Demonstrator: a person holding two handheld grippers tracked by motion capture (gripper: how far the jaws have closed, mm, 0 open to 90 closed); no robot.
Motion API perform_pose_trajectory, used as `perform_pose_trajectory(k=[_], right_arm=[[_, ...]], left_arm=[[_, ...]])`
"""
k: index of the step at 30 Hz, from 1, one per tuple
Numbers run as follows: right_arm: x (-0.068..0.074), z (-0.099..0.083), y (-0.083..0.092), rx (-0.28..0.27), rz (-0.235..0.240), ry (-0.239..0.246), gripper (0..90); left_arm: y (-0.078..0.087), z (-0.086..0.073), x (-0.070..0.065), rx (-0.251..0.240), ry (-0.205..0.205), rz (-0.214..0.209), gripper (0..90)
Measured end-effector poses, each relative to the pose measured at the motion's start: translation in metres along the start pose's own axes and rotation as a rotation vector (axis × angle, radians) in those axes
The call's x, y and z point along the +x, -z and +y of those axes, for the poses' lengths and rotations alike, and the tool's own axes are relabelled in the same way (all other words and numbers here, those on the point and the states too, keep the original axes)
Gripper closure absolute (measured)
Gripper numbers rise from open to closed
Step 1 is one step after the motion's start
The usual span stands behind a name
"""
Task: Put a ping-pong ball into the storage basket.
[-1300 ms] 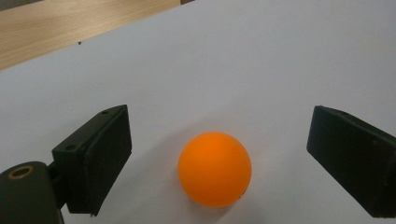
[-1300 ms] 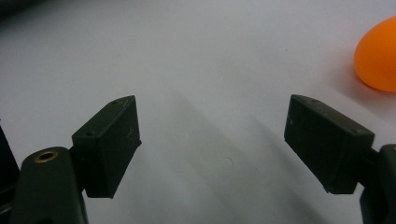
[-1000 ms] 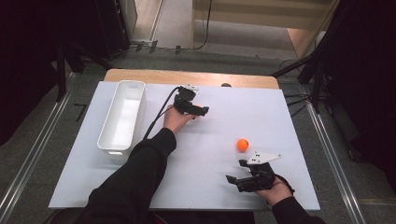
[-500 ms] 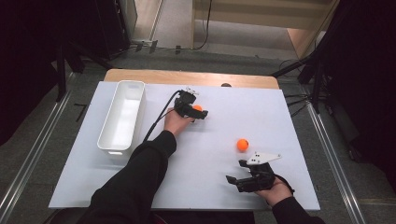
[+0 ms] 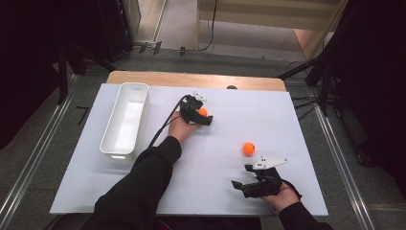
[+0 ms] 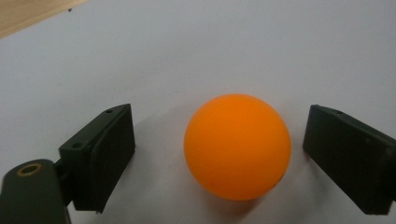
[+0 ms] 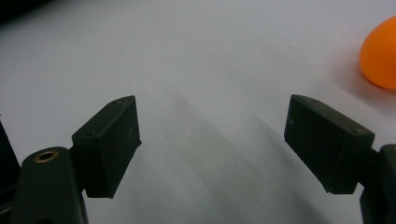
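Observation:
An orange ball [image 6: 237,147] lies on the white table top between the jaws of my left gripper [image 6: 219,126]. A gap shows on each side of the ball, so the pads do not press on it. The jaws have just been closing around it. In the high view this left gripper [image 5: 205,116] is at the table's middle back, with the ball [image 5: 203,112] peeking out at its tip. A second orange ball [image 5: 248,148] rests farther right, also at the right gripper view's edge [image 7: 380,53]. My right gripper [image 5: 241,176] stands open near the front edge, nothing between its jaws [image 7: 210,116].
A long white bin [image 5: 116,154] stands empty along the left side of the white table [image 5: 230,96]. A wooden strip [image 5: 191,79] runs along the table's back edge. Dark stands and cables surround the table on the floor.
The left gripper has shifted slightly, and the orange ball now shows at its jaws. The right gripper and the second ball have stayed where they were.

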State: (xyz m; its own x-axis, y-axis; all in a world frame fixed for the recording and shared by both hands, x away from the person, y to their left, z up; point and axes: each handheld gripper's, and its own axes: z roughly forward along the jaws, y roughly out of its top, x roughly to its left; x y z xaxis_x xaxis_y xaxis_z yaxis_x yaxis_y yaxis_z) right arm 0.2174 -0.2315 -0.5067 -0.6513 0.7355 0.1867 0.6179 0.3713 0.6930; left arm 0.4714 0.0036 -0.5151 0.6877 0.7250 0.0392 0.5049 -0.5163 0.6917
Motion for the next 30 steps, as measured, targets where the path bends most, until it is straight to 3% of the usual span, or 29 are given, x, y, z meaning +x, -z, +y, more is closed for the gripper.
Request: perform_pose_trajectory(k=[11,16,18,22,24,30], right_arm=[[0.0001,-0.0003,0.0003,0.001,-0.001,0.001,16.8],[0.0003,-0.0005,0.0005,0.002,0.002,-0.003,16.8],[0.0002,-0.0005,0.0007,-0.001,0.009,-0.002,16.8],[0.0004,-0.0004,0.0001,0.001,0.008,0.001,16.8],[0.0006,-0.0004,0.0002,0.003,0.011,-0.001,16.8],[0.0002,-0.0006,0.0001,-0.001,0.009,0.000,16.8]], left_arm=[[0.0017,-0.0011,0.0003,-0.014,0.006,0.014,16.0],[0.0050,-0.0035,-0.0032,-0.038,-0.029,-0.013,31.6],[0.0054,-0.0039,-0.0039,-0.041,-0.025,-0.017,35.9],[0.0061,-0.0040,-0.0043,-0.037,-0.022,-0.013,36.8],[0.0070,-0.0050,-0.0047,-0.044,-0.007,-0.007,43.3],[0.0080,-0.0056,-0.0046,-0.047,0.001,0.003,48.4]])
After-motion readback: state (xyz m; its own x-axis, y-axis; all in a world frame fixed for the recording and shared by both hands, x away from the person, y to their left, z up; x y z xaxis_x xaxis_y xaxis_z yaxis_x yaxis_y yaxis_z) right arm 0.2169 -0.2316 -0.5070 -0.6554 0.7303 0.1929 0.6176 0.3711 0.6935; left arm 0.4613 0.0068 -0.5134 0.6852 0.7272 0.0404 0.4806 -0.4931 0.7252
